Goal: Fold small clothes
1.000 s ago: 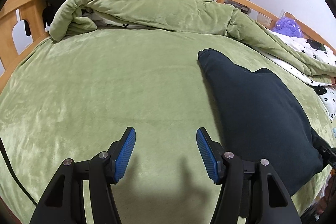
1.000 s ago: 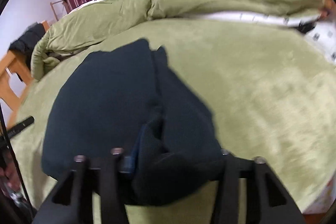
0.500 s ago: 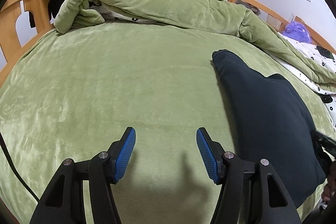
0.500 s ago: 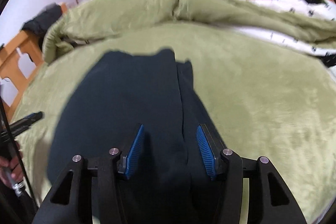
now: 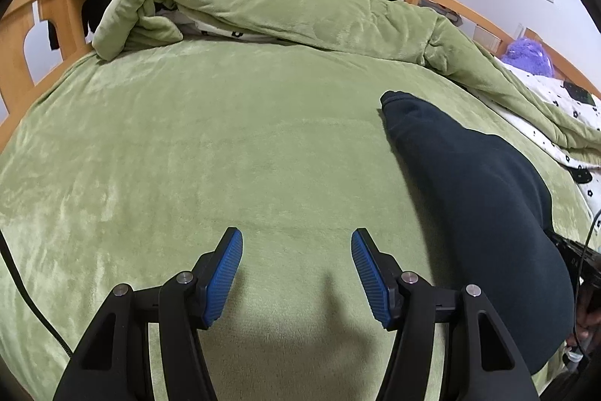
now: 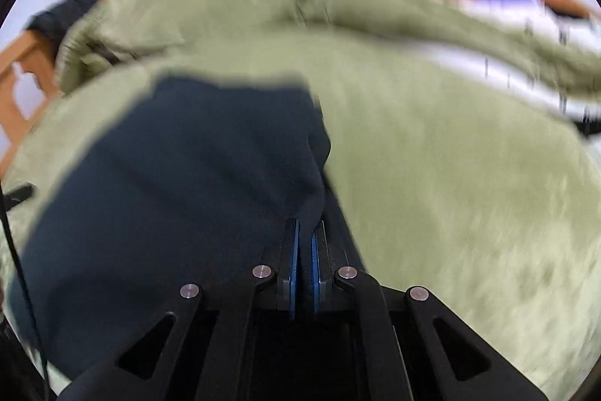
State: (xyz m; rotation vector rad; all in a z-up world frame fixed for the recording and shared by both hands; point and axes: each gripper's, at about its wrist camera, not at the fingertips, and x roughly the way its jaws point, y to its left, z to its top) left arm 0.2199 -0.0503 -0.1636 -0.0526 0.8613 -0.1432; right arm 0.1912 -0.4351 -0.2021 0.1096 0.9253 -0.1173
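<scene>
On the left side of the green bed cover (image 5: 210,153), the left gripper (image 5: 296,269) hangs over bare fabric with its blue pads well apart and nothing between them. It seems parked there on purpose, clear of the work, so that it is free to take a corner once one is offered. A thin black cable (image 5: 33,307) trails past it at the edge of the view.

Further right lies the dark garment (image 5: 480,213), spread flat on the cover near the front edge of the bed, its far end pointing toward the rumpled green quilt (image 5: 285,2) heaped along the back. It lies flat, probably so that a fold can be made cleanly.

At the garment's right edge, the right gripper (image 6: 305,243) has its jaws closed tight on a raised ridge of the dark cloth, which stands up between the pads. The pinch sits on the side seam or edge, a sensible hold for drawing that side over the middle. This view is blurred, so finer detail of the hold cannot be told.
</scene>
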